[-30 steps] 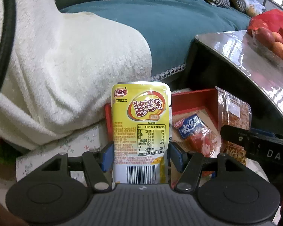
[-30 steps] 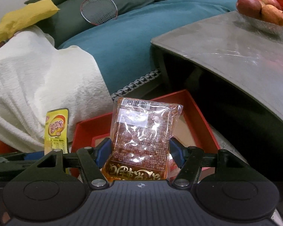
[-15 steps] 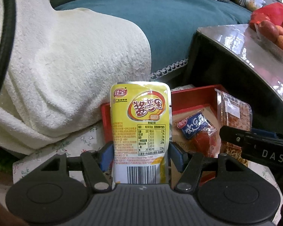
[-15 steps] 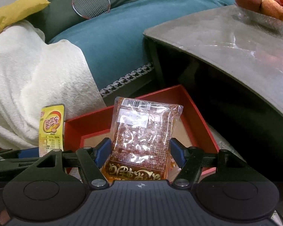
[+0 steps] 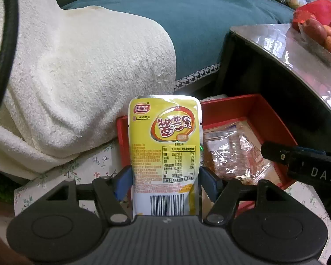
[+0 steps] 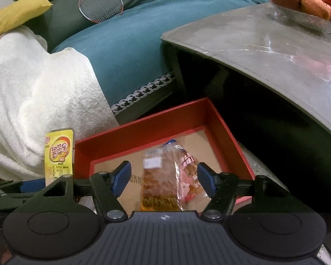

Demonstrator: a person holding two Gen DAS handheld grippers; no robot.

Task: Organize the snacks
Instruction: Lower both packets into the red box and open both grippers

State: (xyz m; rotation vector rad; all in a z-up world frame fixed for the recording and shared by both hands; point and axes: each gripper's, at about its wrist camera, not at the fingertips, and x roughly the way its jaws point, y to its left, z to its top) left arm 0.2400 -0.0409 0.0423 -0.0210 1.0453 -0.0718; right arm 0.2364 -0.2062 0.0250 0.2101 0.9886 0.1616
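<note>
Above the red box (image 5: 249,108), opening left tongs (image 5: 165,177) perhaps touch yellow packet (image 5: 165,150).

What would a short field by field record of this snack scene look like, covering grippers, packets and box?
left gripper: jaws opening, yellow packet upright between them
right gripper: open, nothing held
red box: on the floor beside the grey table
box contents: clear packet and red-printed packet
backdrop: white blanket, teal sofa

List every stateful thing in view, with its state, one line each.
Left gripper: jaws opening, yellow snack pouch upright between them.
Right gripper: open, empty.
Clear packet of brown snacks: lying in the box.
Red cardboard box: open-topped, holding packets.
</note>
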